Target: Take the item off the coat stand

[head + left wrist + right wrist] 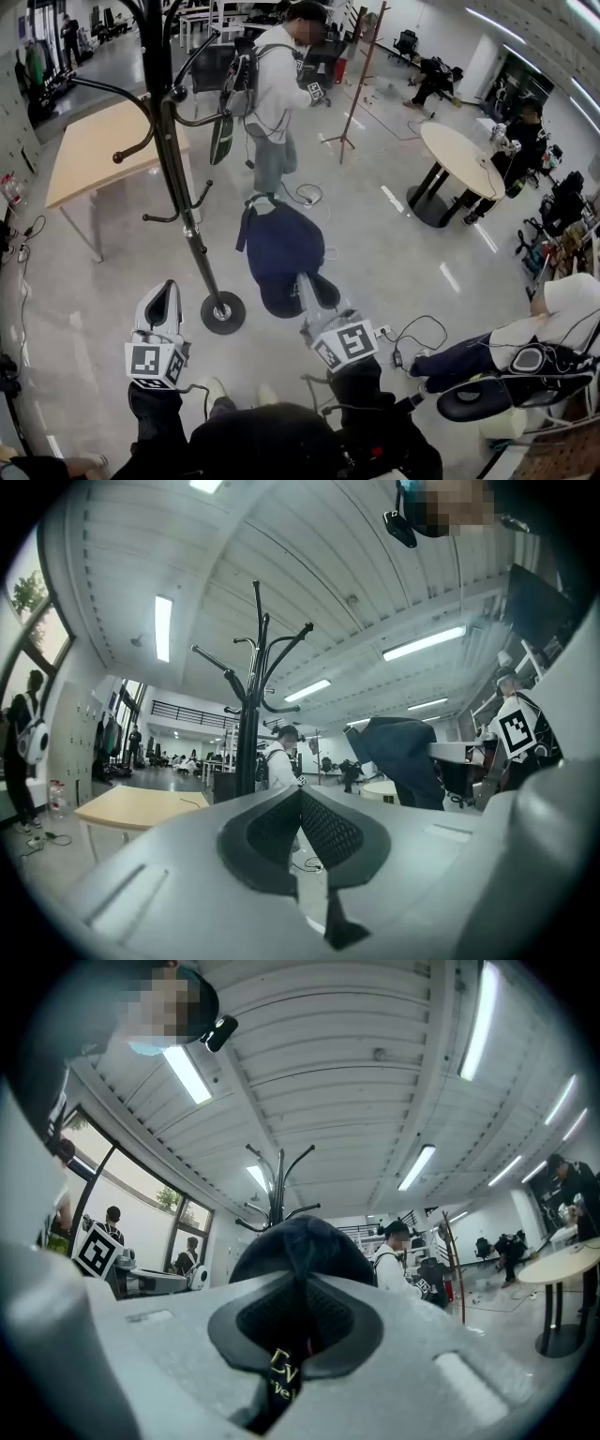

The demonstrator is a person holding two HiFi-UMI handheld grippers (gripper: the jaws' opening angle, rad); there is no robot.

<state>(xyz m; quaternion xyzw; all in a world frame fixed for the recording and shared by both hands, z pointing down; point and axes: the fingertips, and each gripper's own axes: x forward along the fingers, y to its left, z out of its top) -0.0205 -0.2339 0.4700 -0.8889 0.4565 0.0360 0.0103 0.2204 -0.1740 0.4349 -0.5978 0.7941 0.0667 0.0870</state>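
The black coat stand (pixel 178 187) rises at the left of the head view, its round base (pixel 222 312) on the floor; its hooks carry nothing that I can see. A dark blue fabric item (pixel 281 246) hangs free of the stand, to its right, with my right gripper (pixel 305 281) shut on it. In the right gripper view the item (pixel 295 1246) bulges above the closed jaws, with the stand (pixel 278 1185) behind it. My left gripper (pixel 166 295) sits near the stand's base, shut on nothing. In the left gripper view the stand (pixel 248 733) is ahead and the item (pixel 403 757) is to the right.
A wooden table (pixel 94 150) stands behind the coat stand. A person with a backpack (pixel 272 94) stands beyond the item. A round table (pixel 459 155) and a seated person (pixel 553 319) are on the right. Cables (pixel 412 337) lie on the floor.
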